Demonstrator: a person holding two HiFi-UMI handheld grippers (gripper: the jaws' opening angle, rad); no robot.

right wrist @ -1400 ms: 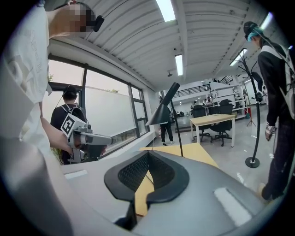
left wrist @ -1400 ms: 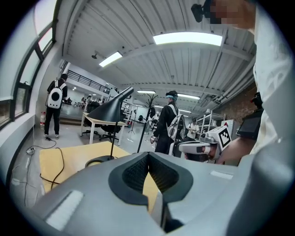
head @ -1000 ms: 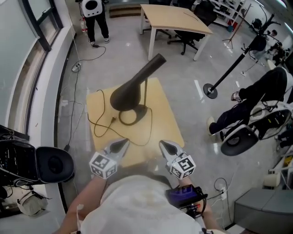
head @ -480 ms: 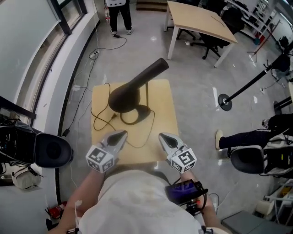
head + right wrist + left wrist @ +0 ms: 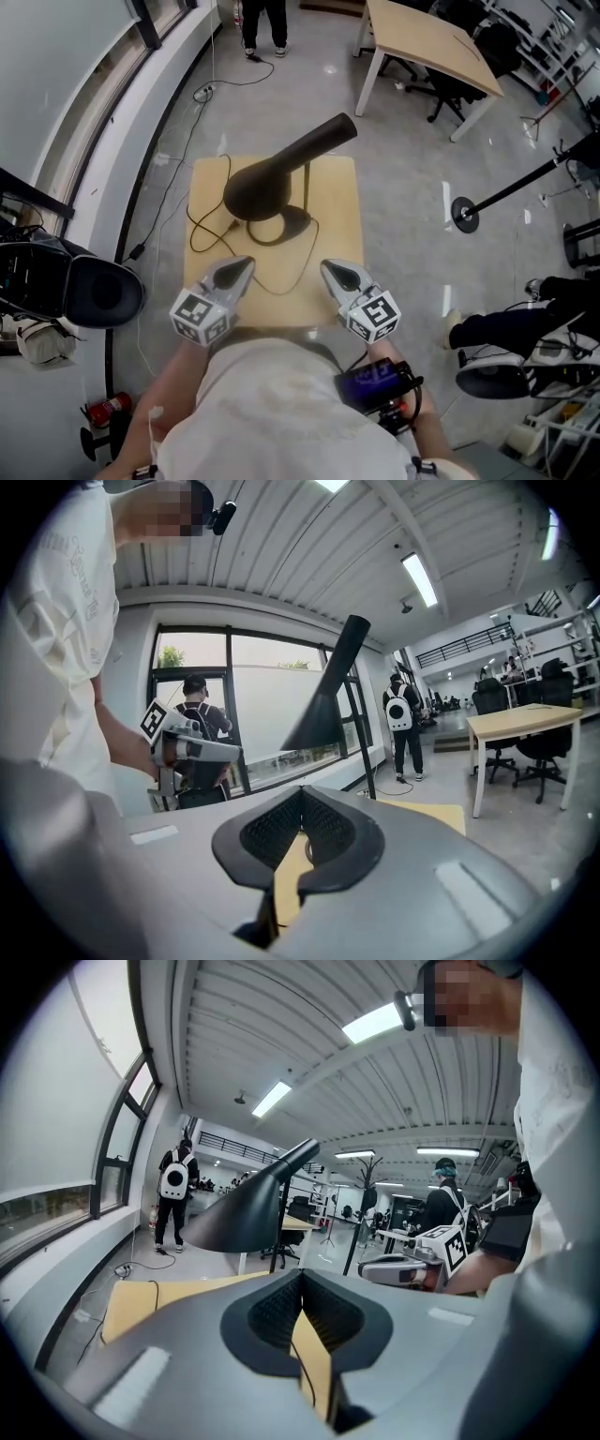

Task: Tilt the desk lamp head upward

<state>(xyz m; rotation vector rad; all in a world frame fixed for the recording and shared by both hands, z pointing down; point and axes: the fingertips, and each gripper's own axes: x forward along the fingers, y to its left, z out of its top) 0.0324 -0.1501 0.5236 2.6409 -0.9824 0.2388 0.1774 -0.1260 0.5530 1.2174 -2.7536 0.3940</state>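
Jaws pressed together on nothing, the left gripper (image 5: pixel 246 264) and right gripper (image 5: pixel 326 267) hover side by side over the near edge of a small yellow table (image 5: pixel 339 202), well short of the black desk lamp standing at its middle. The cone-shaped lamp head (image 5: pixel 267 183) hangs above the round base (image 5: pixel 281 228), its wide mouth angled downward, and a cord (image 5: pixel 202 246) loops off to the left. With neither tool touching it, the upward tilt appears not yet begun, leaving the reach, contact and lift to do.

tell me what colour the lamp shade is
Dark, nearly black; the lamp shade shows best in the head view.
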